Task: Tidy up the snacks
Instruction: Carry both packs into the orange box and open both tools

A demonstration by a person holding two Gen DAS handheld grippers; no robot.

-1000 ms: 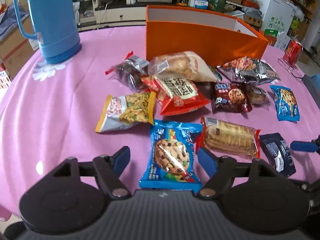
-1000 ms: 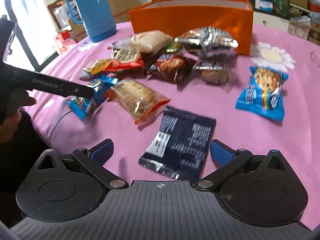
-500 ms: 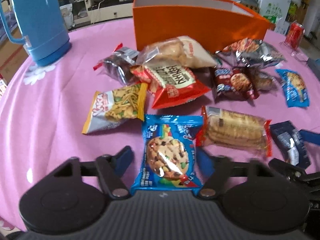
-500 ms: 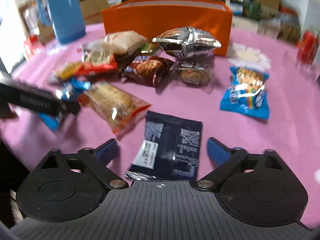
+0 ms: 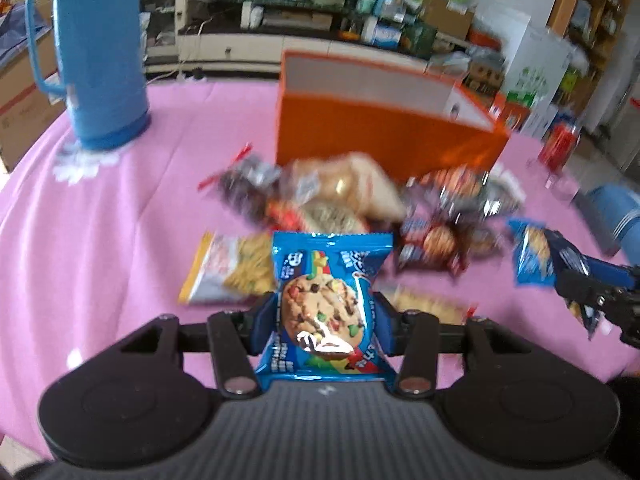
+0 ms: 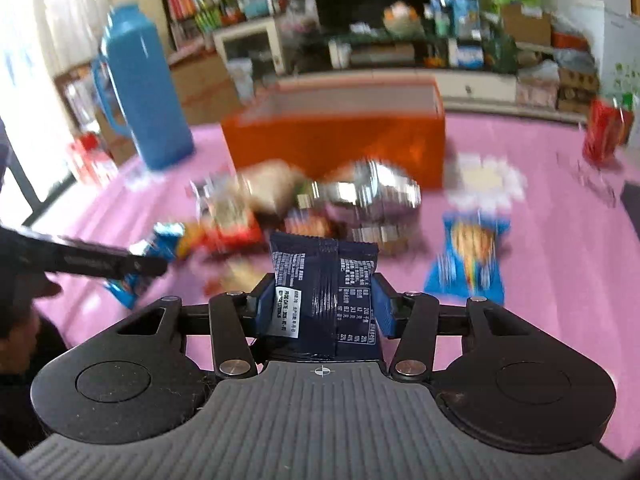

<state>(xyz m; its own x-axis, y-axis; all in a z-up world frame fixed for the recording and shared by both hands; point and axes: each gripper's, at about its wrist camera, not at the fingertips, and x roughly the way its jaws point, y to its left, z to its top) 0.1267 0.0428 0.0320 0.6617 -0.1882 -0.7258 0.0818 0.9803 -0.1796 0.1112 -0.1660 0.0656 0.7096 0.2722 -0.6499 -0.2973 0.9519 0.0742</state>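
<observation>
left gripper (image 5: 323, 316) is pinching the blue cookie packet (image 5: 325, 304), lifted off the pink cloth | right gripper (image 6: 322, 304), jaws just closing, is clamping the navy packet (image 6: 325, 292) | both are needing level carrying over the orange box (image 6: 340, 140) before letting go

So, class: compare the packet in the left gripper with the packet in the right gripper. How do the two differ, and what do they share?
The cookie packet in the left gripper is bright blue; the dark packet in the right gripper is navy.
The cookie packet shows its front, a cookie picture; the dark packet shows its back seam and small print.
Both stand upright, pinched at the sides by blue pads and raised off the pink tablecloth.
</observation>
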